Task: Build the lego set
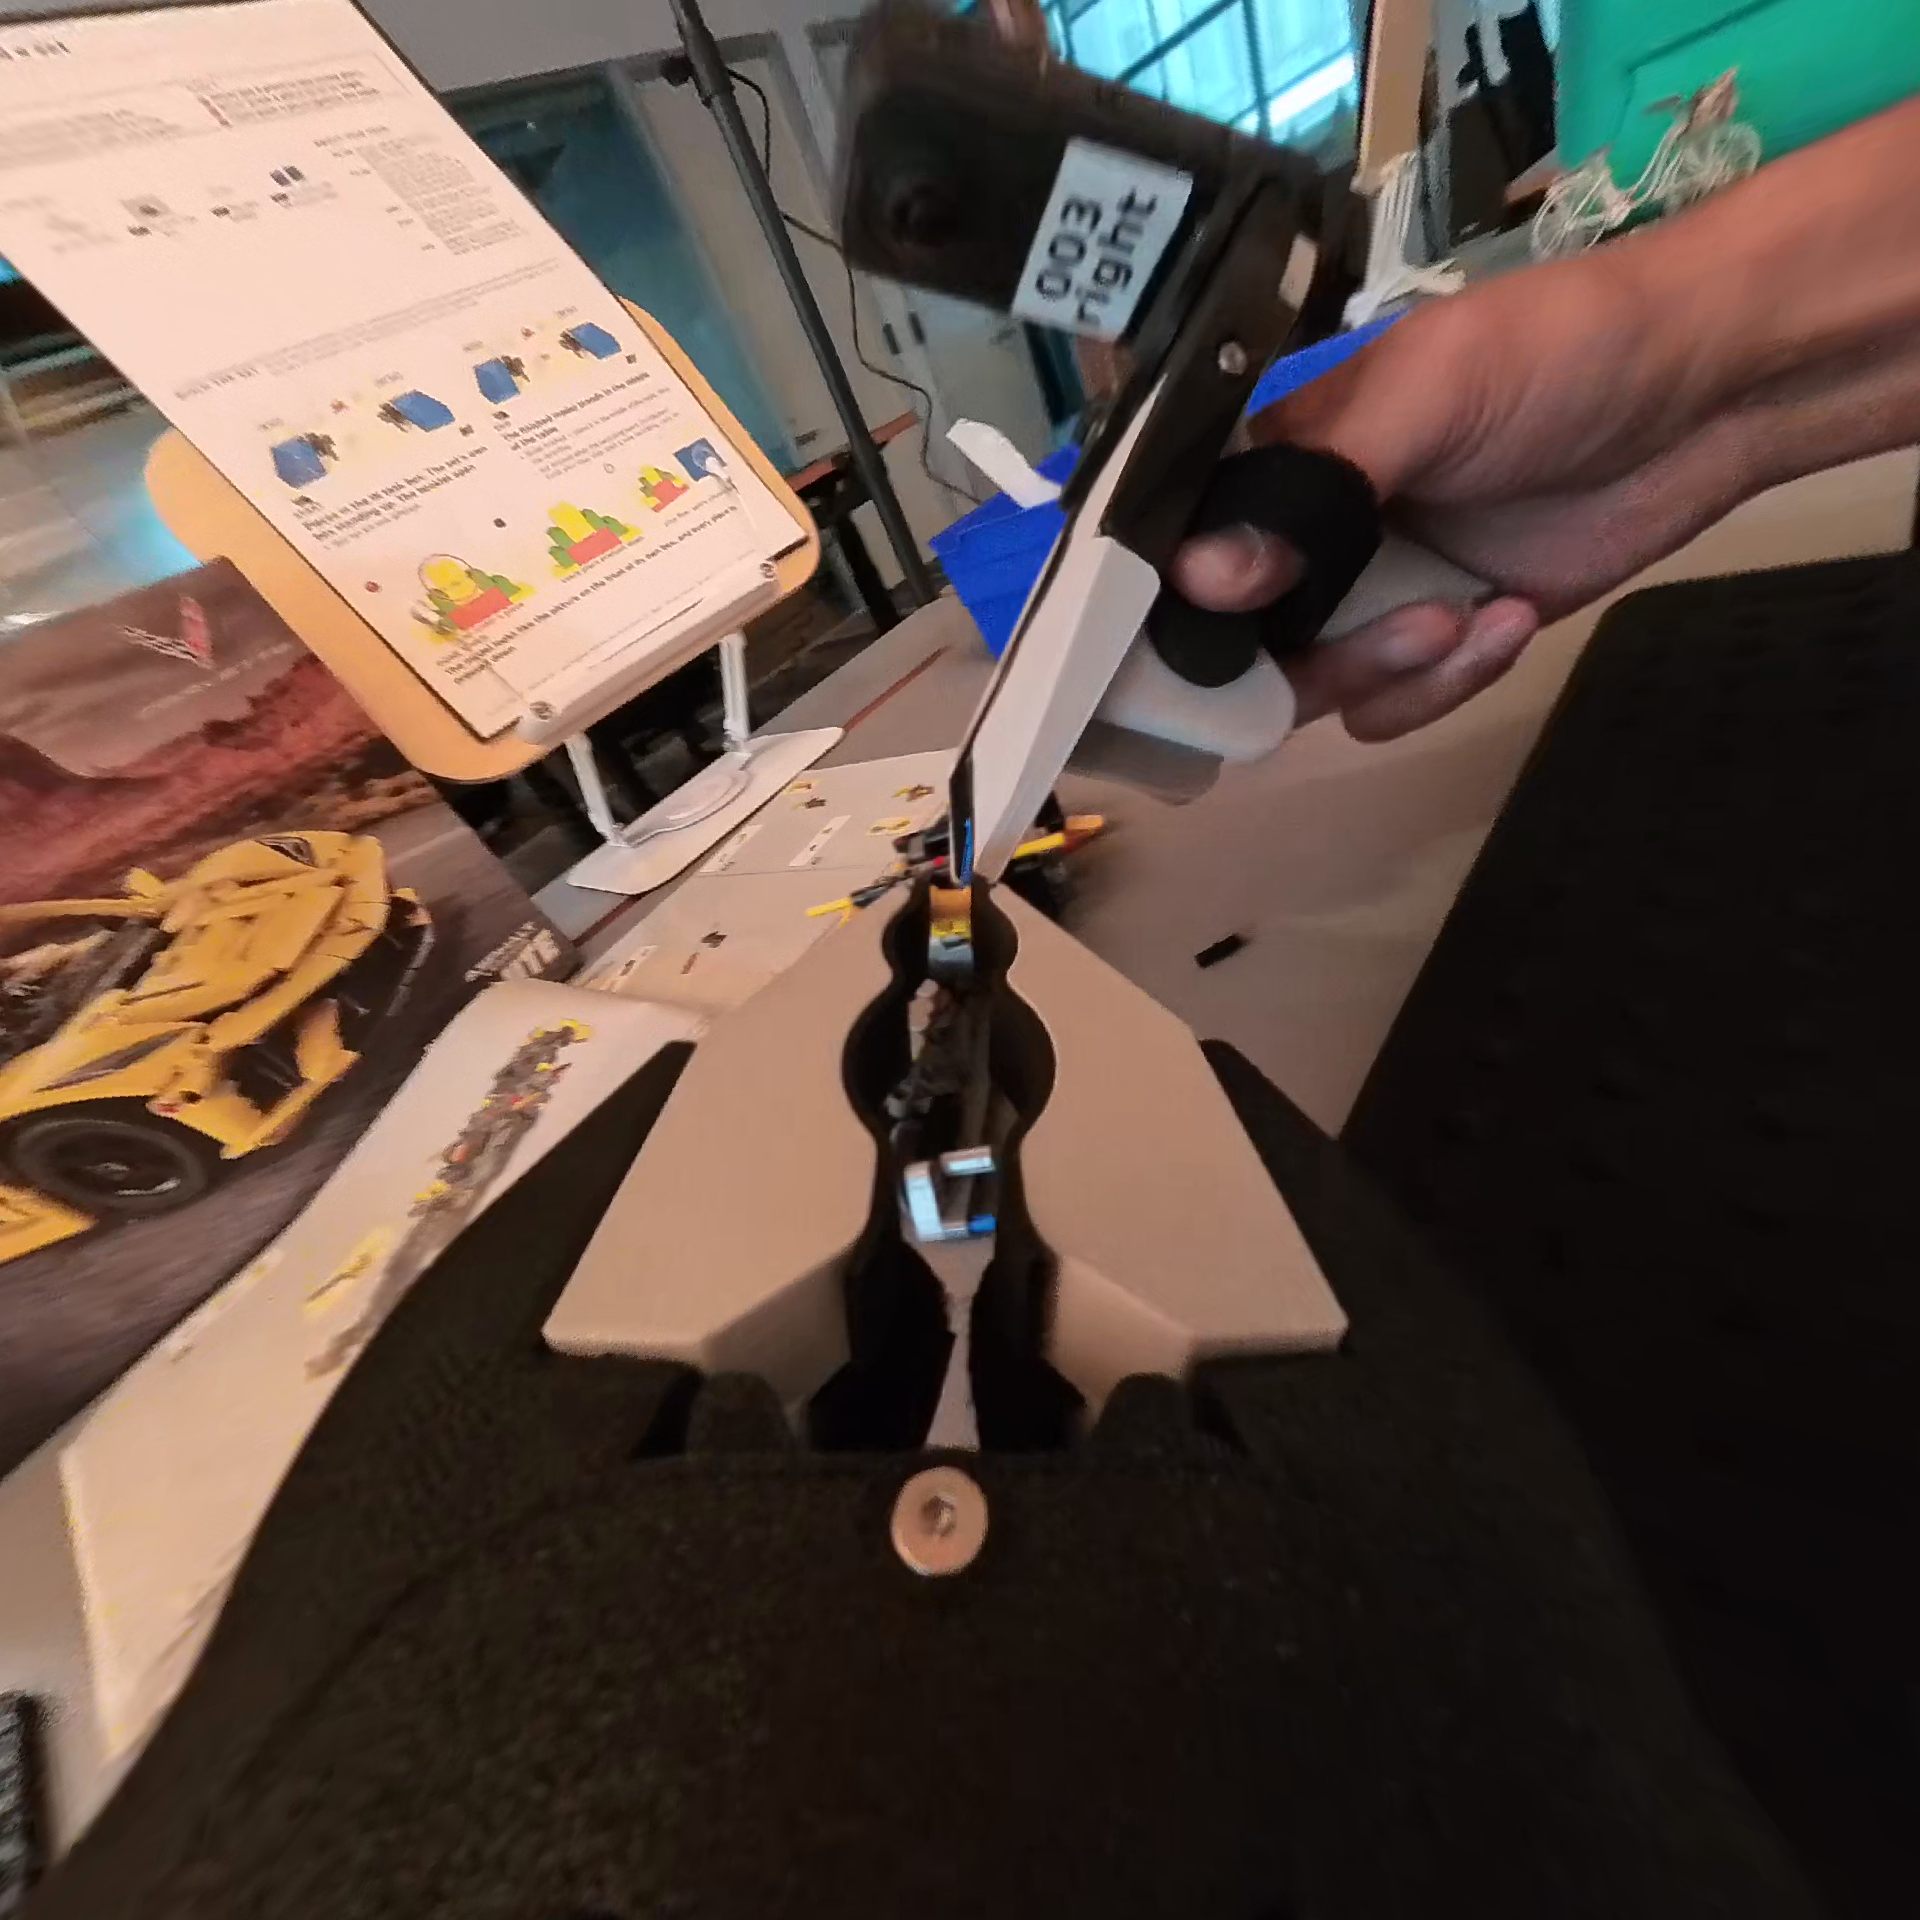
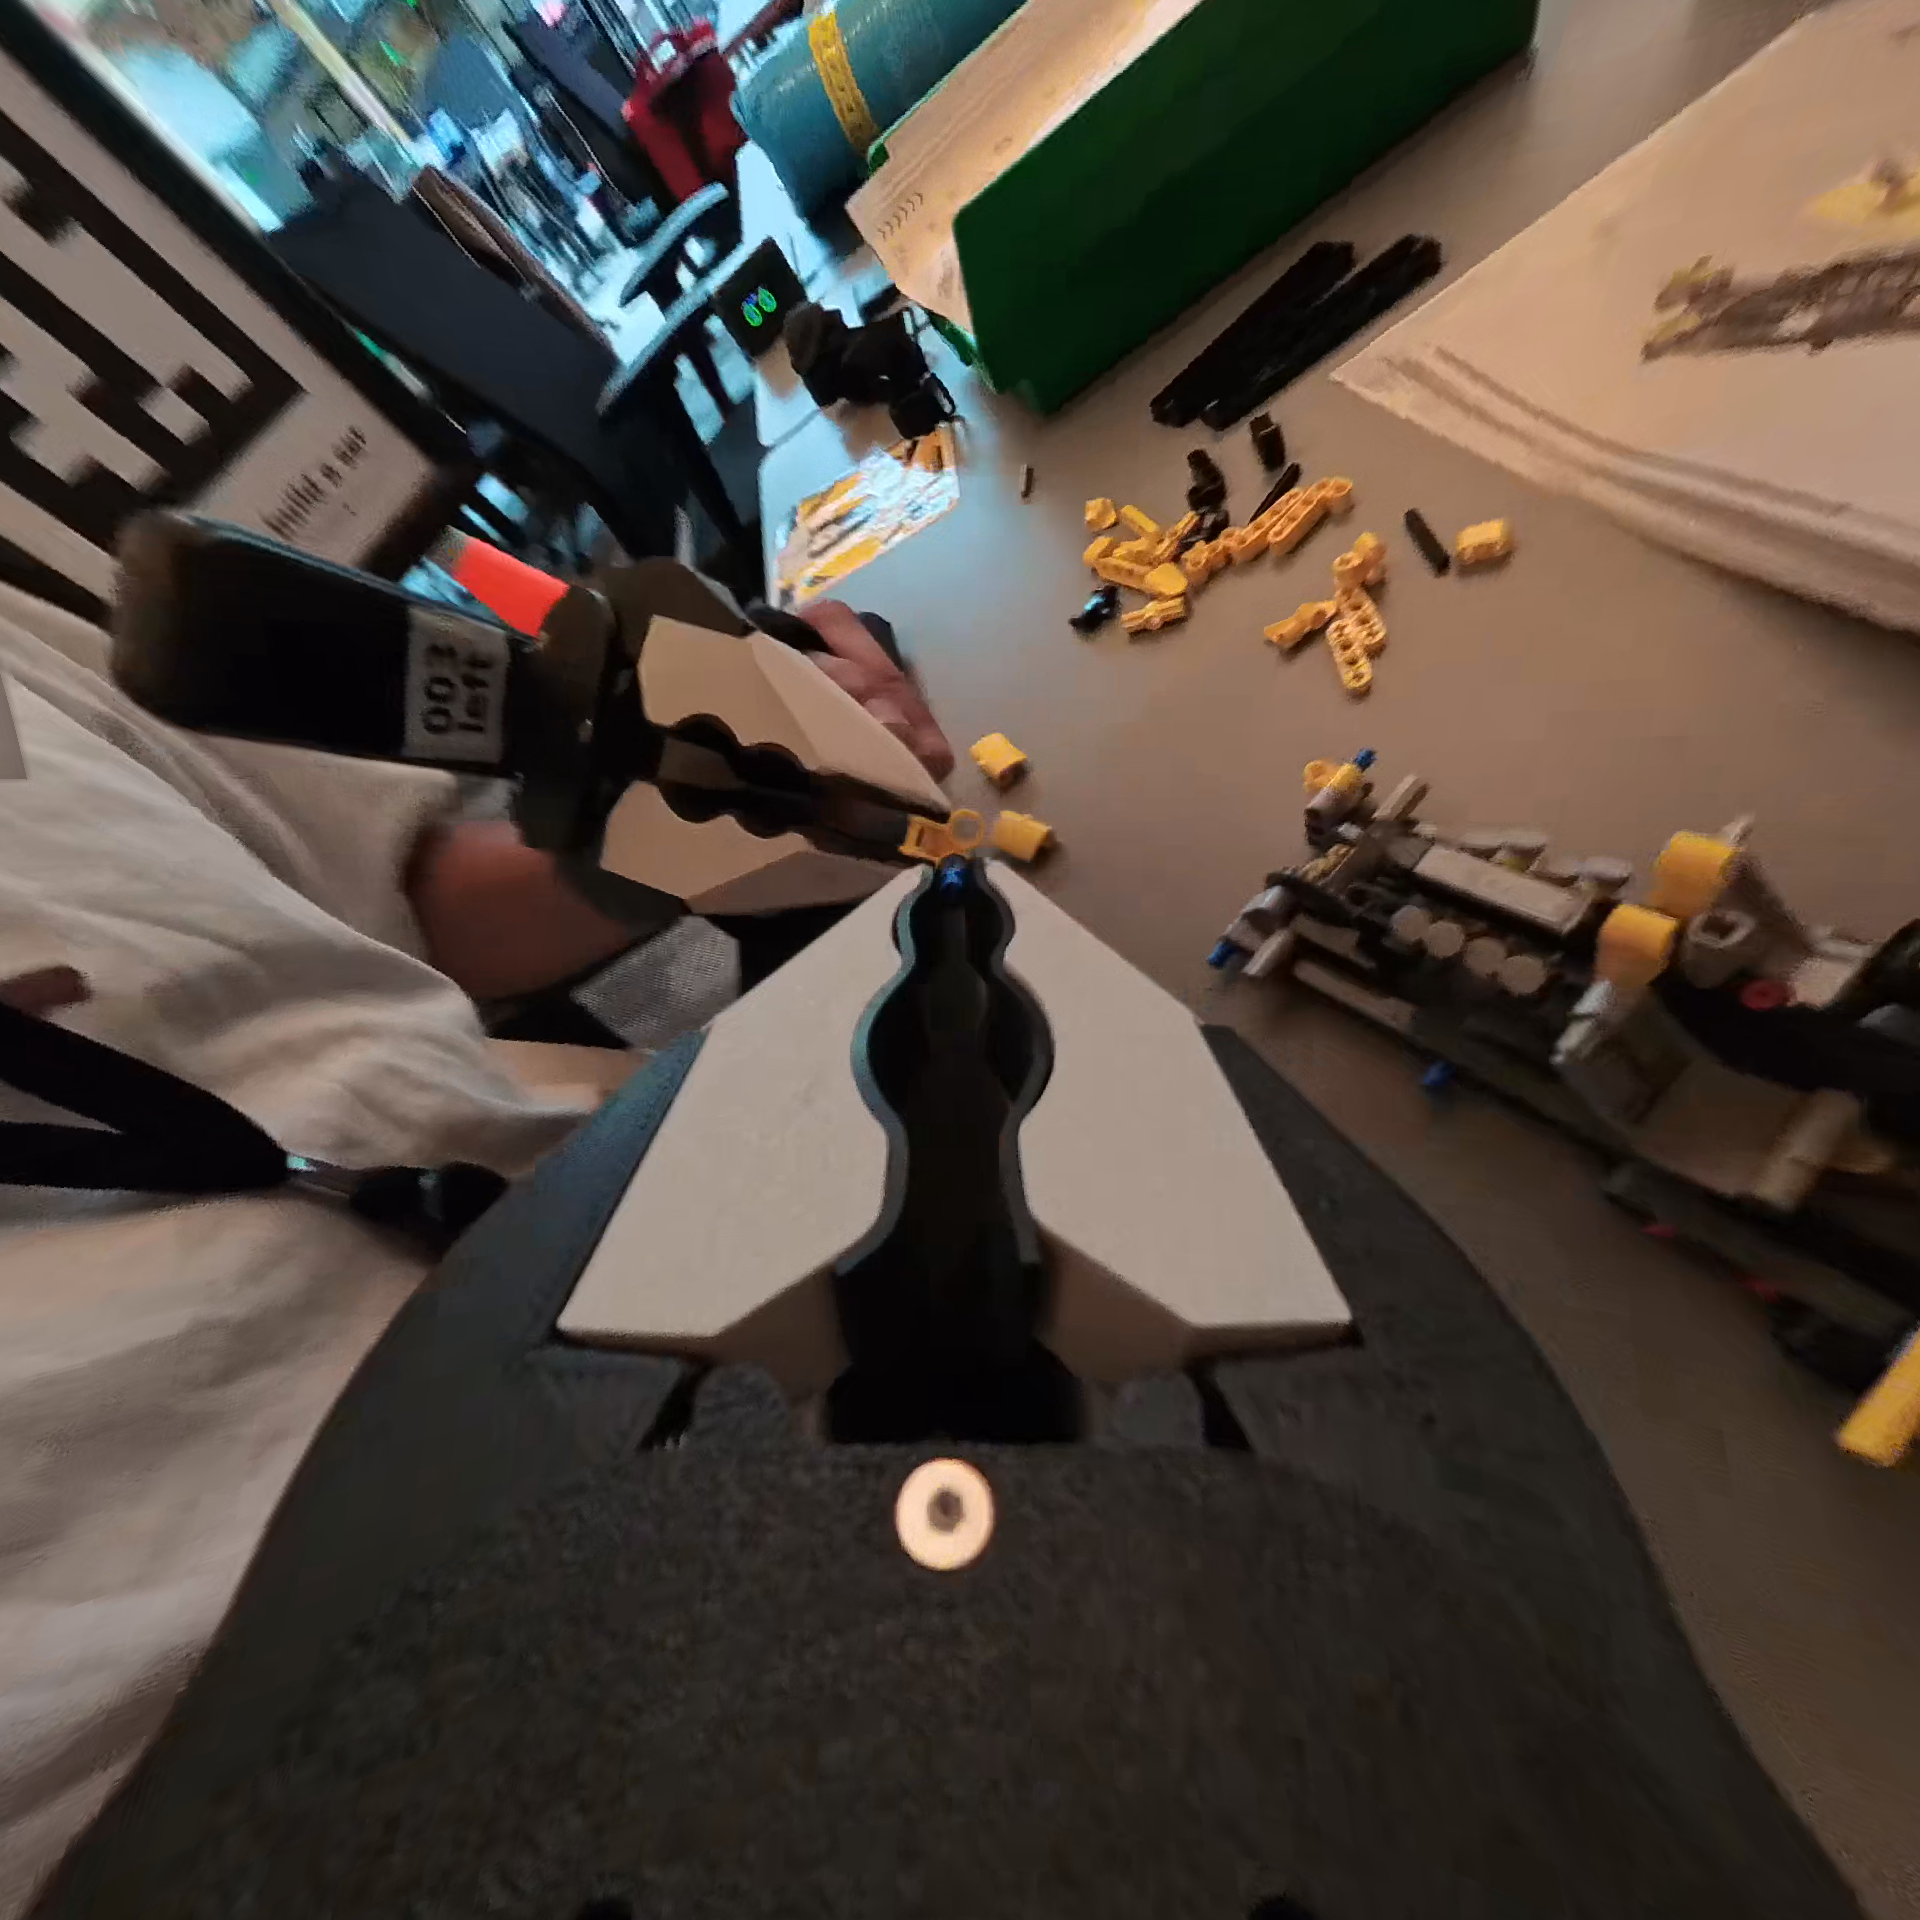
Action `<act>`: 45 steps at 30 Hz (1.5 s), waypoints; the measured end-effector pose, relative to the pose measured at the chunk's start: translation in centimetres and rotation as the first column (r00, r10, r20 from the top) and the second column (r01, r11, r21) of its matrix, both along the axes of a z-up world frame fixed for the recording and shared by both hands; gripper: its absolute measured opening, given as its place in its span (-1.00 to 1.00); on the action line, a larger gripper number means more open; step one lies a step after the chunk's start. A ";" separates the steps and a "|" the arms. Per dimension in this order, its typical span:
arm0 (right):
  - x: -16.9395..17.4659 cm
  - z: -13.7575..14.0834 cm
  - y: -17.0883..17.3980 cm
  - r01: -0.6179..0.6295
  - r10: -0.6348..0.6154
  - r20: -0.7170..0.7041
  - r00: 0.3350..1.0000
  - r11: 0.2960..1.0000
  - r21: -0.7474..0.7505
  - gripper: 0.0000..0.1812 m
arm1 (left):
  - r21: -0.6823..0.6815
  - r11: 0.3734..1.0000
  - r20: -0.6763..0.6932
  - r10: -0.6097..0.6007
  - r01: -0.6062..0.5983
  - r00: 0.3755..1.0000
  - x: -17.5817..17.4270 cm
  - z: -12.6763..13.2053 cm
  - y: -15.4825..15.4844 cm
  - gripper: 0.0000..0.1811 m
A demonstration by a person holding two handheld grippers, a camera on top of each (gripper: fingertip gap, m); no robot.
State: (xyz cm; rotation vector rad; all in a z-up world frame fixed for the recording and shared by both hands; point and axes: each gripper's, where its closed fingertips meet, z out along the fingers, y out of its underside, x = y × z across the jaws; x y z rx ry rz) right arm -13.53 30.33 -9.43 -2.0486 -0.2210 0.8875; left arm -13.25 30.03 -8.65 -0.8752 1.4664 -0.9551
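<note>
The two grippers meet tip to tip above the table (image 2: 1558, 727). The left gripper (image 2: 935, 821) pinches a yellow connector (image 2: 940, 831); the right gripper (image 2: 951, 878) pinches a blue pin (image 2: 948, 876) directly against it. No free gap remains between the tips.

Obstacles on the table in the right wrist view:
- Two yellow pieces (image 2: 1023, 834) just beside the tips.
- The grey chassis (image 2: 1507, 956) to the right.
- A pile (image 2: 1226, 551) of yellow and black parts beyond the tips.
- A green box (image 2: 1195, 187) and black beams (image 2: 1299, 322) farther off.
- A booklet (image 2: 1714, 364) at the far right.

Bare table lies between the pile and the chassis.

In the left wrist view, a document stand (image 1: 416, 416) and the set box (image 1: 208, 935) block the left side.
</note>
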 end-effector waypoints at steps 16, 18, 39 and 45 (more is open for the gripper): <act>-0.3 0.1 -0.9 -0.156 0.155 0.025 0.988 0.987 0.028 -0.92 | -0.246 0.951 -0.007 -0.197 0.189 0.980 -0.5 0.3 -0.7 -0.91; -0.4 0.2 -0.9 -0.165 0.161 0.076 0.984 0.985 0.049 -0.95 | -0.267 0.942 -0.002 -0.211 0.203 0.977 -0.5 0.4 -0.7 -0.91; 1.6 2.4 2.8 0.058 -0.214 0.543 0.812 0.955 0.290 -0.54 | -0.842 0.524 0.039 -0.174 0.126 0.984 0.4 2.2 3.5 -0.91; 0.7 2.2 3.1 -0.070 -0.132 0.689 0.712 0.964 0.257 -0.60 | -0.930 0.359 -0.011 -0.233 0.075 0.972 0.4 2.1 3.0 -0.90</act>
